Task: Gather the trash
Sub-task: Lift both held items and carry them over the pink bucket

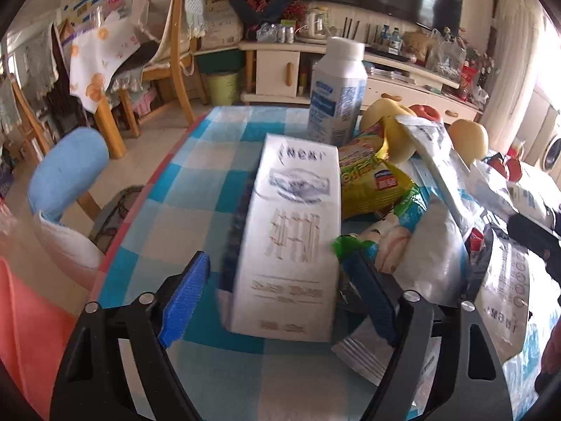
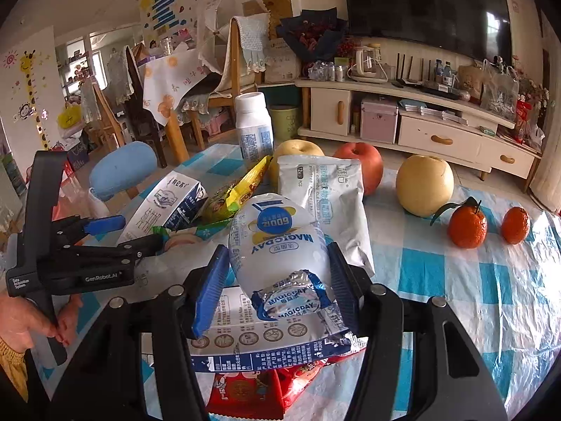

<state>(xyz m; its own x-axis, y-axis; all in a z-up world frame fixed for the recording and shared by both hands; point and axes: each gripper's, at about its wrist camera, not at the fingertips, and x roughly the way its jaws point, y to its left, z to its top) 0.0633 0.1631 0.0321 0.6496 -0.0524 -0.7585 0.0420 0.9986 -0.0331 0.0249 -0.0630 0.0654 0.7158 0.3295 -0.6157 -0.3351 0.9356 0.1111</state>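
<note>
Jaws of the right gripper (image 2: 275, 286) stand apart on either side of a puffed white "MAGICDAY" pouch (image 2: 280, 245), whose twisted foil end points back toward the camera; whether the blue pads (image 2: 209, 289) actually press on the pouch cannot be told. Beneath it lie a flat white-and-blue printed packet (image 2: 266, 342) and, nearest the camera, a red wrapper (image 2: 252, 393), all on the counter (image 2: 473, 298) with its blue-and-white checked cover. Jaws of the left gripper (image 1: 280, 296) are spread wide, one to each side of a white milk carton (image 1: 292, 245) lying on its side on the counter; a visible gap remains between the left pad and the carton, and contact on the right side cannot be confirmed. Just right of the carton lies a yellow snack bag (image 1: 375, 182), with a green-edged wrapper (image 1: 368, 245) nearer and a grey wipes packet (image 2: 322, 200) beyond the pouch. Further back stands an upright white bottle (image 1: 336, 87) with a white cap. Behind the trash sit two yellow pears (image 2: 424, 184), a red apple (image 2: 363, 165) and two tangerines (image 2: 468, 226), well apart from both grippers. Beyond the counter edge are a blue chair back (image 2: 122, 168), wooden chairs (image 2: 224, 84), a green bin (image 2: 284, 122), a cream cabinet (image 2: 438, 133) and a dark television (image 2: 427, 10).
</note>
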